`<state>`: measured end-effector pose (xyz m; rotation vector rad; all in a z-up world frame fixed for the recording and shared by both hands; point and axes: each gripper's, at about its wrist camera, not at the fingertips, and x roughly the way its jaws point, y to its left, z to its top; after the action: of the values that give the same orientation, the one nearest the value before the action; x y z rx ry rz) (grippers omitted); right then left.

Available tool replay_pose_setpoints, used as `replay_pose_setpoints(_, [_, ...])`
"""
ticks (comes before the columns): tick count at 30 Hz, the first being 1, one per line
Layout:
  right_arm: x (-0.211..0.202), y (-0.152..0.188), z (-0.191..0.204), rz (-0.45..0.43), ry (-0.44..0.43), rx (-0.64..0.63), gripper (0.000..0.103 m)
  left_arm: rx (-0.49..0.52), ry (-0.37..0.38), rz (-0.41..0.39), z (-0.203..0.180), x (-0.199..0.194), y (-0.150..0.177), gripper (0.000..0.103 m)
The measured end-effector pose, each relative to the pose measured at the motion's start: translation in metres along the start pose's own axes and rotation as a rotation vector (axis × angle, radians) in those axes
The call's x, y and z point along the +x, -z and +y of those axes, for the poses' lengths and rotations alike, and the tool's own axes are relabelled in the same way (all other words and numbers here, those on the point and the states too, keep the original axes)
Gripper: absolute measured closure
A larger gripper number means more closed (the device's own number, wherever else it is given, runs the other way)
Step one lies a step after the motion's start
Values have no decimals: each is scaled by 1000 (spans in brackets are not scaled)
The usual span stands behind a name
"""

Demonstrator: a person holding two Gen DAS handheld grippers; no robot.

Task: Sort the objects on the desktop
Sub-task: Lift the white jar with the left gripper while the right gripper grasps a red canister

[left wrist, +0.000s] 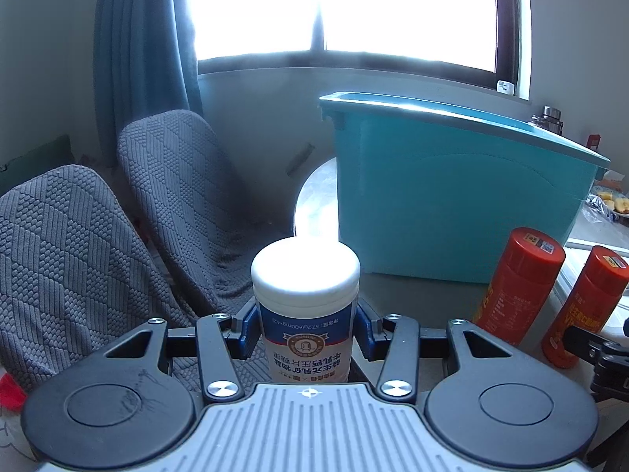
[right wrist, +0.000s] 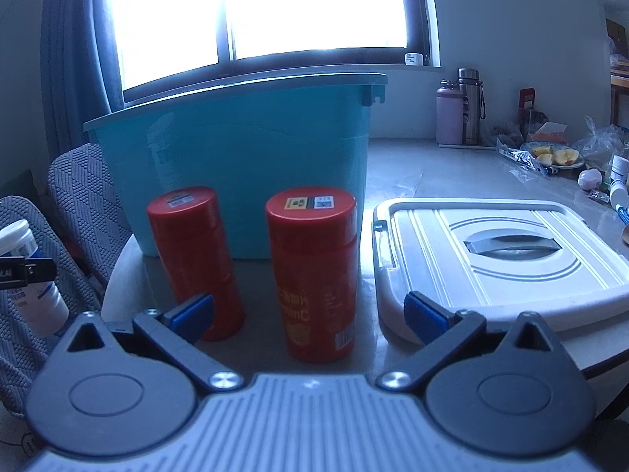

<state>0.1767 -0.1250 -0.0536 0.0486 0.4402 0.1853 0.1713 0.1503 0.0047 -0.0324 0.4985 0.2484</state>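
Blue pads of the left gripper [left wrist: 307,328] press on both sides of a white-capped supplement bottle [left wrist: 306,306], which stands upright between them with its printed label upside down to the camera. The bottle is held at the near left edge of the grey table [right wrist: 416,165], in front of two grey fabric-covered chair backs [left wrist: 169,181]. Beyond it, on the table, stands a tall teal plastic bin [left wrist: 444,196] under a bright window [left wrist: 334,8] with a teal curtain [left wrist: 137,39] at its left.

The right gripper [right wrist: 308,316] has its jaws spread wide with nothing between the pads; its blue fingertips [right wrist: 192,312] flank the nearer of two red bottles. That right red bottle [right wrist: 314,275] stands upright just ahead of the open jaws, and the left red bottle [right wrist: 192,251] stands just beside it, slightly farther back, partly behind the left fingertip. Both are in front of the teal bin and apart from it.

To the right of the red bottles a white bin lid [right wrist: 499,259] with a grey handle lies flat on the table. At the far right stand two flasks [right wrist: 460,108], with a plate of cut apple [right wrist: 554,155] and plastic bags nearby.
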Motion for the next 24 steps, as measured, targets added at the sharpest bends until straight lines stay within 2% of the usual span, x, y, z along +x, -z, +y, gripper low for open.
replay_pose_setpoints(13, [23,-5,2,-25,23,-5,1,11,-6,0,-4,1,4,55])
replay_pose_setpoints(14, [25,-6,2,-27,26,-4,4,11,-6,0,-4,0,4,55])
replay_pose_setpoints(15, [26,-6,2,-25,26,-4,16,11,-7,0,-4,0,4,55])
replay_pose_setpoints(16, [27,-7,2,-23,27,-4,33,11,-7,0,-5,-1,4,55])
replay_pose_setpoints(17, [28,-7,2,-20,28,-3,54,11,-8,0,-5,-1,3,55])
replay_pose_setpoints(24, [26,-8,2,-19,29,-8,54,9,-10,-9,-5,-6,-1,55])
